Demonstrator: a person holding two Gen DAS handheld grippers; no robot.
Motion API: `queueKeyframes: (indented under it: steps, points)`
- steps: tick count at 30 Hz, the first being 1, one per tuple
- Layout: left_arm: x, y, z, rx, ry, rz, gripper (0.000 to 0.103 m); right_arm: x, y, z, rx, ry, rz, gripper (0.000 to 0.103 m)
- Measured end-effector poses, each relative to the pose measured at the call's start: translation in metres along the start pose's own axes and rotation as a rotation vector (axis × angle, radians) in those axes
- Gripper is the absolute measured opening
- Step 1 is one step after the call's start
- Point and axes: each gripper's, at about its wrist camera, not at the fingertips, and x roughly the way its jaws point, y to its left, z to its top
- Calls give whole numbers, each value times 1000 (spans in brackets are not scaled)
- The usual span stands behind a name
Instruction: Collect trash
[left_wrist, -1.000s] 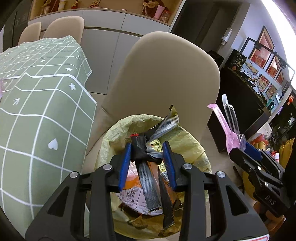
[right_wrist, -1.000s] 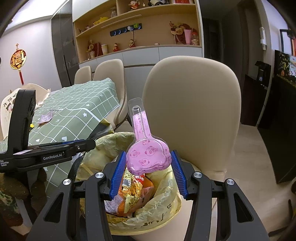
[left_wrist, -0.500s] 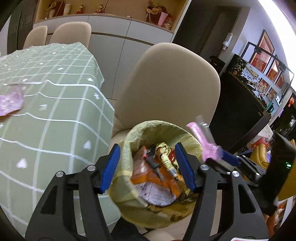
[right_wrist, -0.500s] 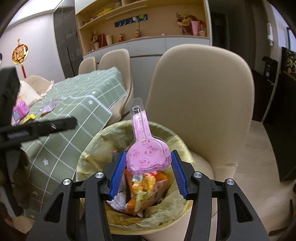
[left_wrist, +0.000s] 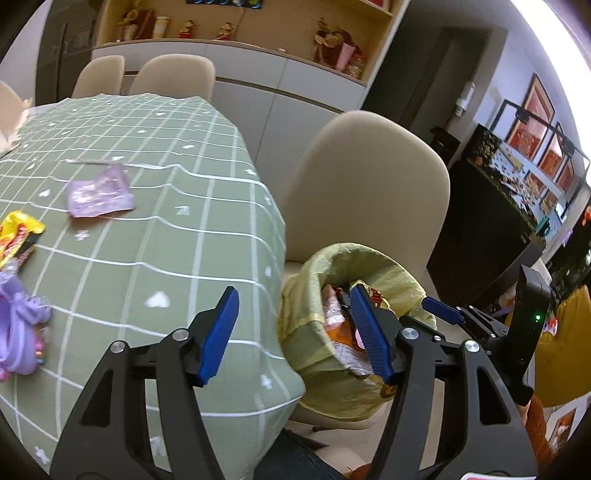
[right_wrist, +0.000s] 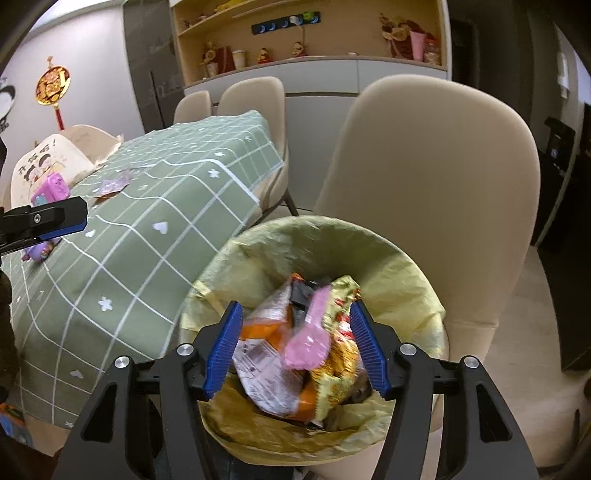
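Note:
A bin with a yellow liner (right_wrist: 413, 258) (left_wrist: 310, 332) stands on a beige chair seat, full of wrappers. A pink plastic wrapper (right_wrist: 308, 339) lies blurred on top of the pile. My right gripper (right_wrist: 295, 347) is open and empty just above the bin. My left gripper (left_wrist: 293, 336) is open and empty over the table edge beside the bin. On the green checked tablecloth (left_wrist: 166, 229) lie a pink wrapper (left_wrist: 99, 195), a yellow snack wrapper (left_wrist: 16, 236) and a purple item (left_wrist: 14, 328).
The beige chair back (right_wrist: 436, 192) rises behind the bin. More beige chairs (left_wrist: 170, 79) and a cabinet (left_wrist: 280, 96) stand beyond the table. A pink toy box (right_wrist: 51, 188) sits at the table's far left. A dark cabinet (left_wrist: 491, 229) stands on the right.
My left gripper let go of the dark wrapper into the bin, opened and swung left toward the table. My right gripper opened and the pink plastic wrapper fell into the bin.

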Motion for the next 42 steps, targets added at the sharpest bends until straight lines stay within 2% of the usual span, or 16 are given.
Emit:
queueKeyframes:
  steps: [6, 10, 15, 19, 23, 27, 30, 32, 35, 38, 42]
  points:
    - [-40, 29, 6, -13, -64, 18, 59, -8, 30, 26, -35, -55, 57, 57]
    - [-74, 63, 12, -33, -121, 77, 59, -3, 66, 42, -98, -76, 103, 57]
    - [-111, 135, 20, -81, -159, 199, 59, 10, 103, 49, -154, -71, 120, 57]
    - [-117, 197, 26, -128, -102, 245, 59, 24, 128, 55, -175, -60, 157, 57]
    - [-107, 238, 21, -199, -39, 269, 59, 37, 145, 61, -182, -48, 176, 57]
    - [-86, 250, 20, -211, 19, 246, 59, 47, 160, 66, -188, -34, 184, 57]
    - [-73, 244, 18, -182, 53, 247, 59, 50, 167, 68, -205, -29, 177, 57]
    - [-69, 238, 20, -134, 59, 280, 45, 53, 172, 71, -223, -25, 172, 57]
    - [-72, 235, 15, -122, 60, 286, 22, 60, 183, 77, -255, -12, 178, 57]
    - [-81, 235, 11, -137, 39, 291, 16, 69, 196, 86, -286, -9, 191, 57]
    - [-101, 236, 6, -188, -12, 292, 15, 86, 214, 106, -319, 7, 222, 57]
